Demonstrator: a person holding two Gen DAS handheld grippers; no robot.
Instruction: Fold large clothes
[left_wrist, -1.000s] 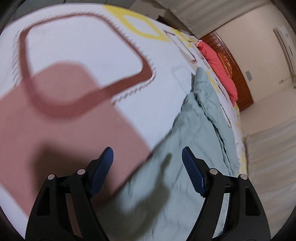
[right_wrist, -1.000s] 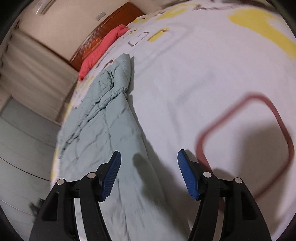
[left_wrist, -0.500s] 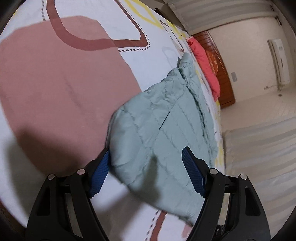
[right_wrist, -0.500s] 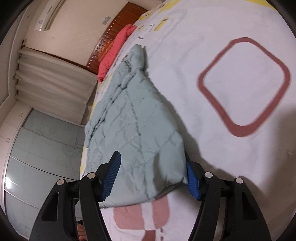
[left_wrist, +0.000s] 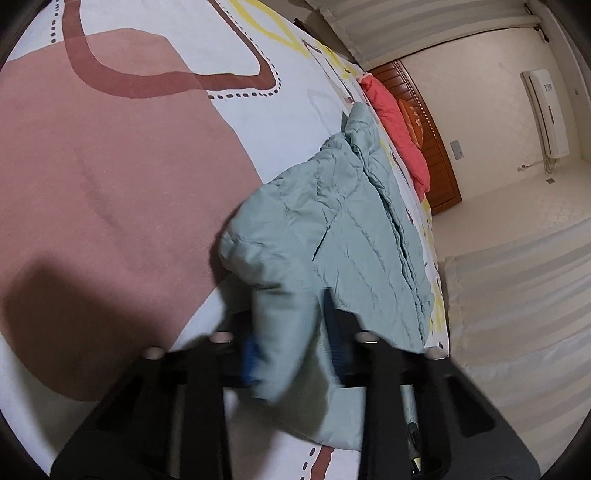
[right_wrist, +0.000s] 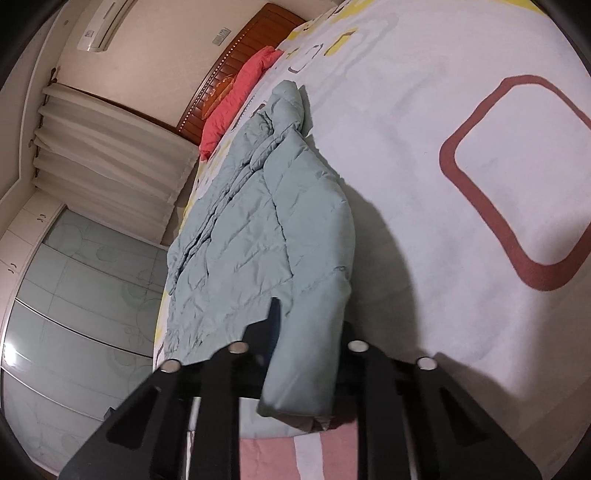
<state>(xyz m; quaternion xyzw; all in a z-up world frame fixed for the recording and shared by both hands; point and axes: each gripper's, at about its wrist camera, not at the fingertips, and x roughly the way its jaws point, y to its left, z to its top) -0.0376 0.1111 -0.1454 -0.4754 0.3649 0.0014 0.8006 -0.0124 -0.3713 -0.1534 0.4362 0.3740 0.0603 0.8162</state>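
Note:
A pale green quilted jacket (left_wrist: 354, 229) lies lengthwise on the bed, its far end toward the headboard. My left gripper (left_wrist: 291, 347) is shut on the jacket's near corner, which bunches between the blue pads and is blurred. In the right wrist view the same jacket (right_wrist: 251, 229) runs up the left of the bed. My right gripper (right_wrist: 306, 332) is shut on its near right corner, and the fabric hangs down between the jaws.
The bed sheet (right_wrist: 424, 122) is white with pink, maroon and yellow shapes. A red pillow (left_wrist: 399, 133) lies by the wooden headboard (left_wrist: 436, 155). Curtains (right_wrist: 110, 155) and a glass-front wardrobe (right_wrist: 74, 314) stand beside the bed. The bed's edge runs just past the jacket.
Both grippers were open over the jacket's near edge. They have closed on its two near corners, and the fabric now bunches up between the jaws.

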